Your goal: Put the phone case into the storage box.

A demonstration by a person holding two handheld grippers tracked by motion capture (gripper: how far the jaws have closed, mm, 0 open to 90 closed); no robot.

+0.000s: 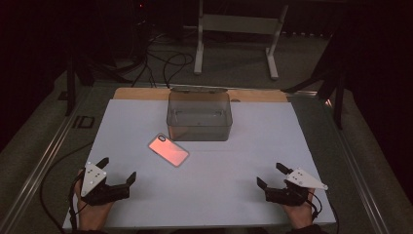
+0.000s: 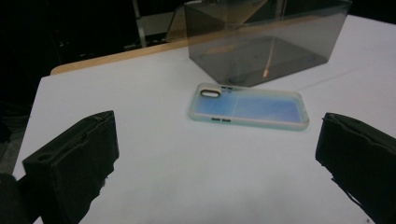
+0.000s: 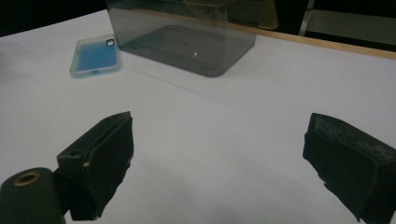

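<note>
While both my left gripper (image 1: 117, 181) and right gripper (image 1: 272, 181) rested spread and empty, the translucent pink-tinted phone case (image 1: 168, 150) lay flat at one o'clock from the left, near the smoky clear plastic box (image 1: 199, 117); I judged a square, edge-on approach best.

A dim lab or recording room: a white surface (image 1: 204, 195) on a metal-railed bench, black cables (image 1: 165, 66) trailing over grey carpet, and a white equipment stand (image 1: 238, 29) behind.
</note>
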